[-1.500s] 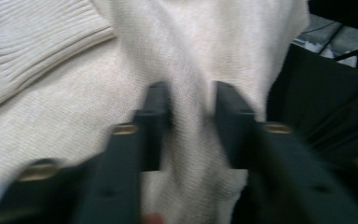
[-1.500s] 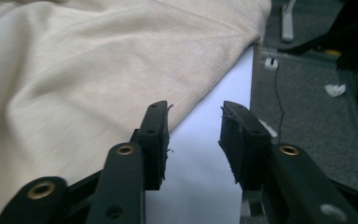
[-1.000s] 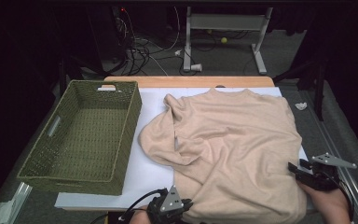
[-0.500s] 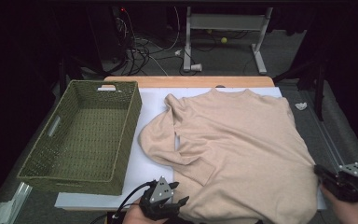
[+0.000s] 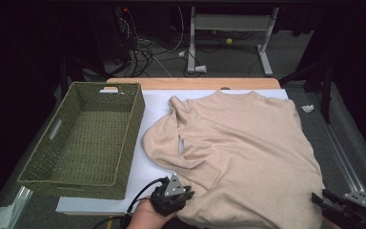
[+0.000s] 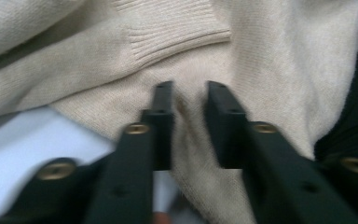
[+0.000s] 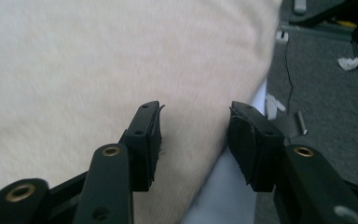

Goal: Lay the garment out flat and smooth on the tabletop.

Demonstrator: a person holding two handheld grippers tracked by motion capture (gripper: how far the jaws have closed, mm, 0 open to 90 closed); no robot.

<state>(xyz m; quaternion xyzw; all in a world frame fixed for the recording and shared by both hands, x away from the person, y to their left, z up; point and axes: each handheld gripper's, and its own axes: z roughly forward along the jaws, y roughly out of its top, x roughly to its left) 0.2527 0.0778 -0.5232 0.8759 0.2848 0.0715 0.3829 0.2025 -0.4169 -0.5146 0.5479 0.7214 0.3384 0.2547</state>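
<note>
A beige sweater (image 5: 238, 148) lies spread on the white sheet, with one sleeve folded across its left side. At its near-left hem, my left gripper (image 5: 183, 193) has just closed its jaws. In the left gripper view a ridge of the sweater's knit (image 6: 261, 56) is pinched between the left gripper's (image 6: 189, 93) jaws. My right gripper (image 5: 317, 199) is at the near-right corner and its jaws have just opened. In the right gripper view the right gripper (image 7: 196, 114) stands open over the sweater's edge (image 7: 98, 60), with nothing pressed between the pads.
An empty green woven basket (image 5: 128, 138) stands on the left of the table. A white sheet (image 5: 152, 114) covers the wooden tabletop (image 5: 195, 83). Dark grey floor with scraps of paper (image 7: 348, 63) lies beyond the right edge.
My right gripper has drawn back from the sweater's right edge toward the near-right corner. The left gripper has stayed by the near hem, shifting only slightly.
</note>
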